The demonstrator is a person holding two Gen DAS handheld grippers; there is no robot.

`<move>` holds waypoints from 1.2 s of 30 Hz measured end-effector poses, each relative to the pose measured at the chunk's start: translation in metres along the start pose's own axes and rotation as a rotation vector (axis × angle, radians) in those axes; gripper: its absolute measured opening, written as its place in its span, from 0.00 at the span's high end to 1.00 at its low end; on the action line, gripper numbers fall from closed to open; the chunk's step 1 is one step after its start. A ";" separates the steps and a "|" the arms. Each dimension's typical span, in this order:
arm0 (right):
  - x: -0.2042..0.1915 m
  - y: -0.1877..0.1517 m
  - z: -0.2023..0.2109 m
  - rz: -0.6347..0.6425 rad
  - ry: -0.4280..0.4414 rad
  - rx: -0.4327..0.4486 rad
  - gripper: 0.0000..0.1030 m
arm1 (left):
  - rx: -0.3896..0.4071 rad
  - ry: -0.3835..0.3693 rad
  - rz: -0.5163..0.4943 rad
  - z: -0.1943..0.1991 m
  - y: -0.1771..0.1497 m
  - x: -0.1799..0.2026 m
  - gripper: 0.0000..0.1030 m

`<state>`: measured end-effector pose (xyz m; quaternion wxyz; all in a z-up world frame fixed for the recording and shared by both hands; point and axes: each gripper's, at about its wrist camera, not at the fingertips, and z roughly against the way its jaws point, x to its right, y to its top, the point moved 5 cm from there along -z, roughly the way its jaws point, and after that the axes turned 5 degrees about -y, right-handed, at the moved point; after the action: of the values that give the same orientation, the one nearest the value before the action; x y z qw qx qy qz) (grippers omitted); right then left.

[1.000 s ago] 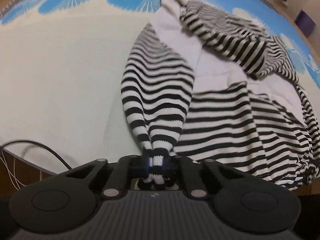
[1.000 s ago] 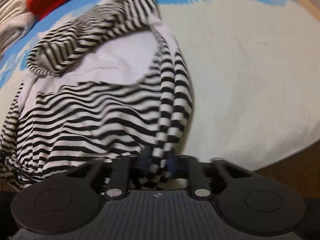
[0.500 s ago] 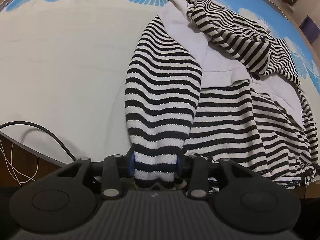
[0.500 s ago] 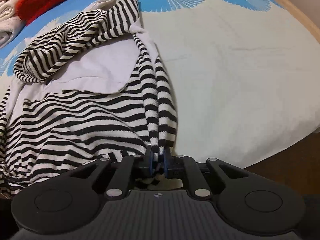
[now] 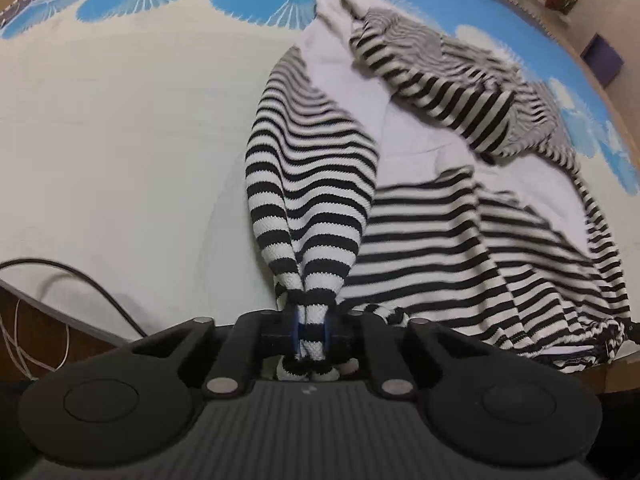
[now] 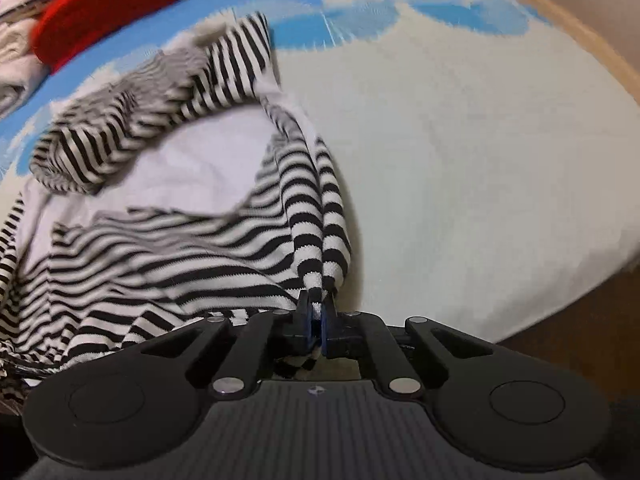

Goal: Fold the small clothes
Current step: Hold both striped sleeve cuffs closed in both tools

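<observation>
Left gripper (image 5: pixel 311 334) re-closing on bunched sleeve (image 5: pixel 310 184) after briefly spreading; right gripper (image 6: pixel 316 326) pinching opposite sleeve (image 6: pixel 320 216) tighter; ready to fold over sweater (image 5: pixel 460 240).

— Left gripper (image 5: pixel 311 335), how's it looking?
— Pointing steeply down, jaws closing in, blue pads pinching a bunched striped sleeve (image 5: pixel 310 184).
— And the right gripper (image 6: pixel 316 326)?
— Also angled steeply down, jaws squeezed nearly together, clamped on the other sleeve (image 6: pixel 320 216), gathered thin between the pads.
</observation>
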<state>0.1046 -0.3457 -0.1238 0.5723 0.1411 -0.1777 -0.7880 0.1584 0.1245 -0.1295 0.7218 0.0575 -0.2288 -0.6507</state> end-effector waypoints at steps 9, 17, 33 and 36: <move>-0.011 -0.008 -0.010 0.049 0.003 -0.062 0.78 | -0.036 0.026 -0.013 -0.007 -0.002 -0.003 0.73; -0.015 -0.011 -0.013 0.075 0.012 -0.087 0.70 | -0.046 0.037 -0.034 -0.011 -0.003 -0.001 0.70; -0.017 -0.002 -0.003 0.082 0.056 -0.013 0.94 | -0.026 0.027 -0.088 -0.006 -0.005 0.005 0.88; -0.017 0.001 0.003 0.074 0.067 0.013 0.94 | -0.019 0.024 -0.092 -0.004 -0.005 0.005 0.89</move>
<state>0.1099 -0.3300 -0.1205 0.6057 0.1645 -0.1684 -0.7601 0.1558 0.1177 -0.1335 0.6944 0.0687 -0.2112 -0.6844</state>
